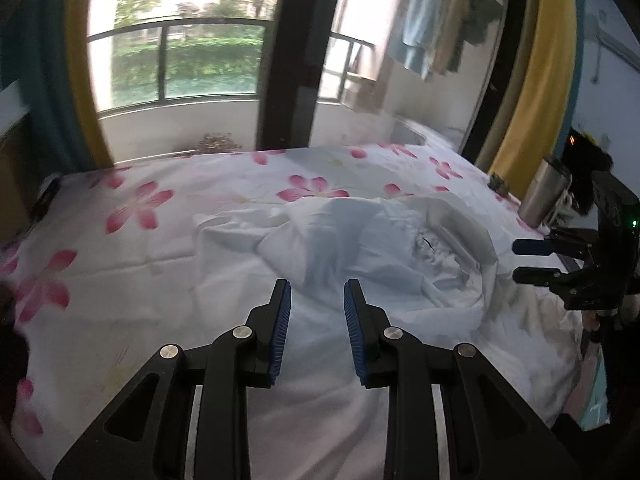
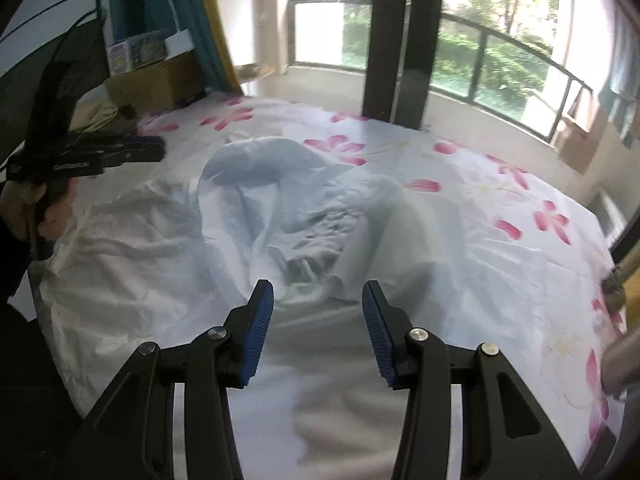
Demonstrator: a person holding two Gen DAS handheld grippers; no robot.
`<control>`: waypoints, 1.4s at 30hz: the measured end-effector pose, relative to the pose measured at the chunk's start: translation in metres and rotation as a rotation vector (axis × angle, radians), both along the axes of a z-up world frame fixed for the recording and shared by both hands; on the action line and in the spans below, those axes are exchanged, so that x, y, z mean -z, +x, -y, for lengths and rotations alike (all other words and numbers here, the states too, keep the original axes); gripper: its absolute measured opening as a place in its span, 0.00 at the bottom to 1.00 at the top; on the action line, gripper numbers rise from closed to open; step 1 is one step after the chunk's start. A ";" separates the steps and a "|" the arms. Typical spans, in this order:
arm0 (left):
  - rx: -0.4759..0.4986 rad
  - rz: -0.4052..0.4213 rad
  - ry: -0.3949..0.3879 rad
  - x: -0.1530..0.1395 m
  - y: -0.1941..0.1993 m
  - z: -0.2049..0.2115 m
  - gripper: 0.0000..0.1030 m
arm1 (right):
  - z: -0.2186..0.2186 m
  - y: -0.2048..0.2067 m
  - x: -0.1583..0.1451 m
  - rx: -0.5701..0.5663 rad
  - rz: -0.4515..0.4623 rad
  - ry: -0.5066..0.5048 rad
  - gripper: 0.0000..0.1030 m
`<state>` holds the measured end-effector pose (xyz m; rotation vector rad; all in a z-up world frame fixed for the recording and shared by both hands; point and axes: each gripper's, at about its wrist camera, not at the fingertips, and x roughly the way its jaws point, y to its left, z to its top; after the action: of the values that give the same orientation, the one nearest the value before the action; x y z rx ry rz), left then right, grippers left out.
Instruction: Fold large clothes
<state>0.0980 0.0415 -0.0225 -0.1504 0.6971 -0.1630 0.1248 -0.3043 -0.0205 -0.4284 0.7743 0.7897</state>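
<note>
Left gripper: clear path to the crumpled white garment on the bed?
Probably yes. The left gripper is open and empty, pointing at the white garment, which lies heaped on the floral bedsheet just ahead. Nothing sits between them; the right gripper stands off to the side.

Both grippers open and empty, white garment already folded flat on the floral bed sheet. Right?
Not folded: the white garment lies crumpled in a heap on the floral bed sheet, as the right wrist view shows. The left gripper and right gripper are open and empty.
</note>
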 end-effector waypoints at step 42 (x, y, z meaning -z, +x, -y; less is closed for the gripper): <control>-0.189 -0.233 0.041 0.059 -0.167 -0.024 0.59 | 0.195 -0.052 0.025 0.615 -0.008 -0.010 0.45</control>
<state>-0.0692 0.0657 -0.0812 -0.1971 0.9132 0.0513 0.0728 -0.4991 -0.0458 -0.1754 0.8562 0.2126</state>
